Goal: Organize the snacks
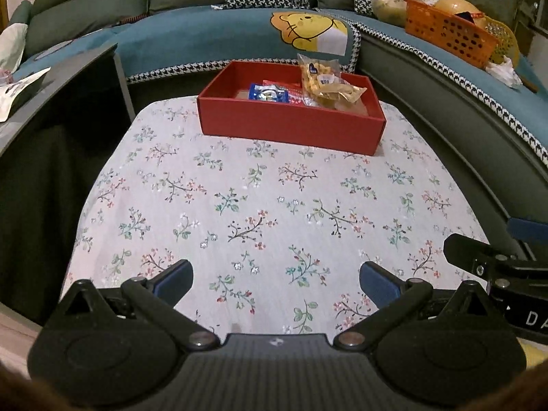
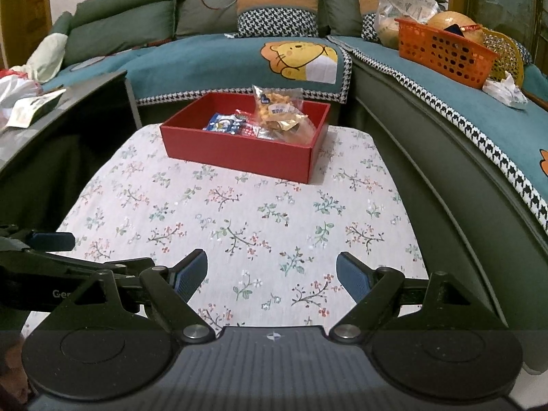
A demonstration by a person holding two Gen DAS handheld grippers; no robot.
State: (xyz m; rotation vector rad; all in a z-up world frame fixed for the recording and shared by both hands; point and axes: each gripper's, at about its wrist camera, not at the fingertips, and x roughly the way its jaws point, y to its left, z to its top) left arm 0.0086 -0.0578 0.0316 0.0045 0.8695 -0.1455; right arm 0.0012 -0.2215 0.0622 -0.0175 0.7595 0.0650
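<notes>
Grey side table, far left: carries a white paper packet.

Left claw: black linkage arms with blue pads, spread wide apart over the cloth, nothing between them. Seen side-on at the left edge of the right wrist view.

Counter: covered in a pale cloth printed with small flower sprigs; the near and middle parts carry only the cloth.

Red rectangular cardboard box: open-topped, standing at the far end of the counter, just before the sofa. Contents, left to right:
- blue-and-white snack packet, lying flat;
- red-and-white packet, partly under its neighbours;
- clear bag of yellow puffed snacks, leaning up above the box's back wall;
- gold-wrapped snack bag, resting toward the box's right end.

Right claw: same build, blue pads held wide apart, holding nothing, above the near cloth.

Teal sofa cover with a yellow cartoon bear: behind the box.

Orange perforated plastic basket: on the sofa at far right, beside a crumpled plastic bag.
</notes>
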